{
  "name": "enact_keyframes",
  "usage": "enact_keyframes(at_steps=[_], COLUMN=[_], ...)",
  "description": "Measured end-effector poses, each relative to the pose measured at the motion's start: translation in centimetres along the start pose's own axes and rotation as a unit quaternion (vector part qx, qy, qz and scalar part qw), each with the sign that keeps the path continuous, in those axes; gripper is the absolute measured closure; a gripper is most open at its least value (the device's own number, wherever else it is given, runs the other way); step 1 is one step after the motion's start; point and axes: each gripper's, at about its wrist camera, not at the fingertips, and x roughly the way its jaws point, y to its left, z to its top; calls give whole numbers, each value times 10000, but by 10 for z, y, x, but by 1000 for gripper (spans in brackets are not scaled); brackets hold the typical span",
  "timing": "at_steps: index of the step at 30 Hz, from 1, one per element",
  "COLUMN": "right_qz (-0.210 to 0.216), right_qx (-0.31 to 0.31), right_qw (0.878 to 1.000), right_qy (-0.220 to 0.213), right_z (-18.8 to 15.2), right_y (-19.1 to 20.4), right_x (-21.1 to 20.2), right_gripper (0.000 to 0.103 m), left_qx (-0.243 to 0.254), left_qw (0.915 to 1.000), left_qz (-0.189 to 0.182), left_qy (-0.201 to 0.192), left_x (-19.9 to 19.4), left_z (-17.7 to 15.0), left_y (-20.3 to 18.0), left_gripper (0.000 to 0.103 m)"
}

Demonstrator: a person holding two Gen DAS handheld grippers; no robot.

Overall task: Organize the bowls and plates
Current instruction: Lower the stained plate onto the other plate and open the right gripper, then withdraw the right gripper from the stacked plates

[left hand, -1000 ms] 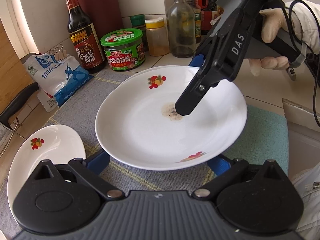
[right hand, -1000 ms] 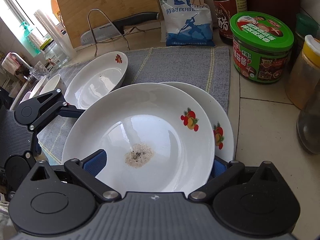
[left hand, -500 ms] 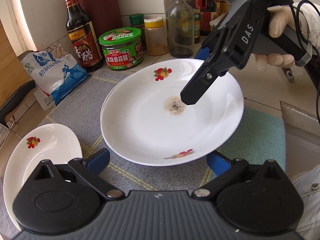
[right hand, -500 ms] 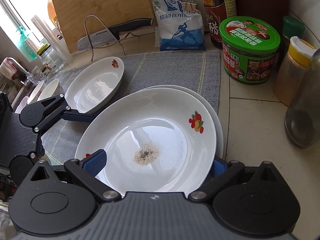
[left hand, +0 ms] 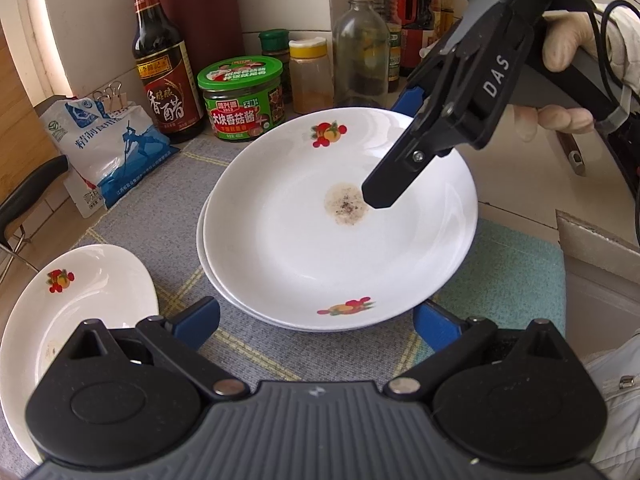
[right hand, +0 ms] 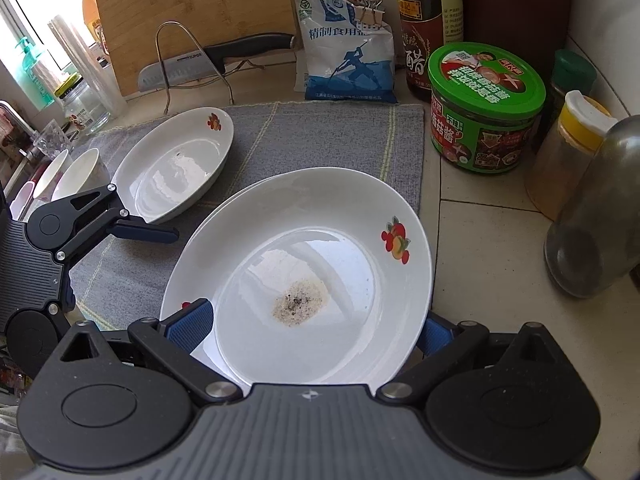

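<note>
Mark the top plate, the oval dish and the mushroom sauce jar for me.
top plate [right hand: 352,280], right wrist view, bare inner surface.
oval dish [right hand: 176,168], right wrist view, inside bottom.
mushroom sauce jar [left hand: 240,114], left wrist view, front label.

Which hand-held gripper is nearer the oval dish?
Left. The left hand-held gripper has a fingertip right beside the oval dish rim. The right hand-held gripper is across the mat, at the stained plate.

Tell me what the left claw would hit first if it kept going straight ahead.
Probably the near rim of the stacked plates: they lie straight ahead of the open left claw, on the mat. Depth is hard to judge.
</note>
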Motion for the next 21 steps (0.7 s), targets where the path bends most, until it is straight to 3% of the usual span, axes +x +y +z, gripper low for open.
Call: enact_keyframes(at_steps=[9,14,21], right_qz=[-456,-479,-1216], right_qx=[-211,-294,-1107], right_qw=[9986,9984,9845], right_qy=[140,88,-607], right_z=[-3,-7,-10], right_y=[6,8,39], right_x=[1,-1,-16], right_gripper=[0,0,0], left_qx=[-22,-11,-236], left_qw=[9999,9998,9984], left_qz=[149,167,370], left_qy=[-68,-115,-348], left_x=[-3,-5,-18], left_z=[-3,-3,-6], left_y=[-3,-4,-5], left_gripper=[0,1,1])
